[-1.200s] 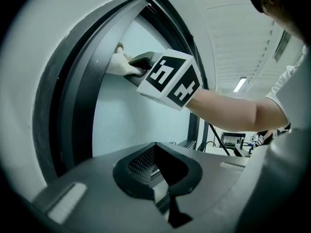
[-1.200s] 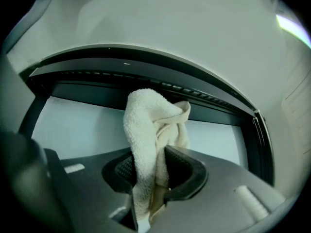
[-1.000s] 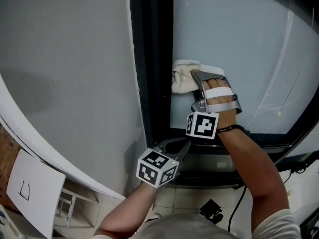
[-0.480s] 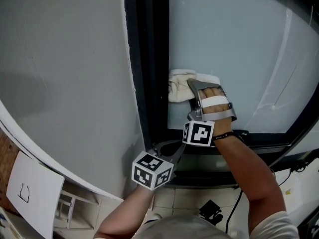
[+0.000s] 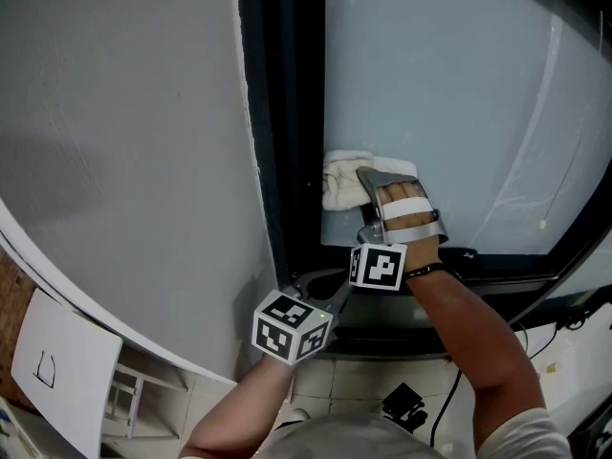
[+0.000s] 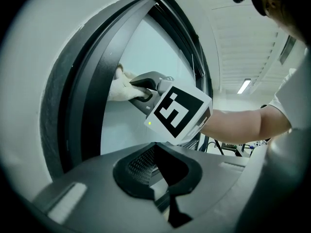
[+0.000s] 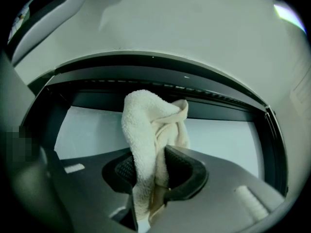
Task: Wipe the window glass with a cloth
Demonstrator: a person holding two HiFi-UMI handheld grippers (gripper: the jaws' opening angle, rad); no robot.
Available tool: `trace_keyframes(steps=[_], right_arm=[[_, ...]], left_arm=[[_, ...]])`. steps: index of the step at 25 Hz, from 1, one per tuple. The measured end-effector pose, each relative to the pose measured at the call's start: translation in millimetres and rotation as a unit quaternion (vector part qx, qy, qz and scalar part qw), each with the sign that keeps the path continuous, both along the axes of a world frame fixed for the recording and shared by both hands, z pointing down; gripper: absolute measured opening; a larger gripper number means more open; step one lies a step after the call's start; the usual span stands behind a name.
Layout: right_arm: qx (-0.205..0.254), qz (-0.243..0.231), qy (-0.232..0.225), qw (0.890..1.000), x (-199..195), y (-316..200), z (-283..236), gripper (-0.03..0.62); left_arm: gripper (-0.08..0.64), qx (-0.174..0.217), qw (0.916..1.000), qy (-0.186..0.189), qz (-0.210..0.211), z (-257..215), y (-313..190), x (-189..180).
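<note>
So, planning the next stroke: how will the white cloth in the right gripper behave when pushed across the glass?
Probably floppy: the cloth folds and droops over the right gripper, whose jaws are clamped on it. Its looped nap likely drags rather than slides on the glass. It looks light, so it may bunch.

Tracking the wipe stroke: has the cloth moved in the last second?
Yes. The cloth has slid down the glass, closer to the bottom frame rail.

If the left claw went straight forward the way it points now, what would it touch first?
Most likely the marker cube on the right claw. In the left gripper view it sits almost straight ahead of the left claw. How far apart they are is hard to judge.
</note>
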State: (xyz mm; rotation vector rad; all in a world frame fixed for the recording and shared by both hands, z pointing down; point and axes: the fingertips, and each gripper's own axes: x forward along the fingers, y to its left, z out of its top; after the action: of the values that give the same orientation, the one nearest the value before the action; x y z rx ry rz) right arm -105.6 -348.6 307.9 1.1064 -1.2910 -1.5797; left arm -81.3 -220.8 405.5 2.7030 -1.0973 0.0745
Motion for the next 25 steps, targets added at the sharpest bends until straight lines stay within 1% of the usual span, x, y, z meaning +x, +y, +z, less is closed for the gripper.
trace_keyframes(steps=[7, 14, 19, 25], right_arm=[[-0.027, 0.000, -0.001, 1.000, 0, 1, 22, 0.114], [-0.043, 0.000, 0.017, 0.999, 1, 2, 44, 0.115], [-0.055, 0.001, 0.016, 0.998, 2, 2, 53, 0.114], [-0.075, 0.002, 0.031, 0.997, 3, 1, 77, 0.114]], left_arm=[[0.017, -0.014, 0.9999, -0.005, -0.001, 14, 3, -1], [0.017, -0.031, 0.9992, -0.023, 0.007, 39, 9, 4], [0.017, -0.040, 0.9988, -0.028, 0.006, 47, 7, 3], [0.017, -0.049, 0.9984, -0.028, 0.004, 55, 5, 3]])
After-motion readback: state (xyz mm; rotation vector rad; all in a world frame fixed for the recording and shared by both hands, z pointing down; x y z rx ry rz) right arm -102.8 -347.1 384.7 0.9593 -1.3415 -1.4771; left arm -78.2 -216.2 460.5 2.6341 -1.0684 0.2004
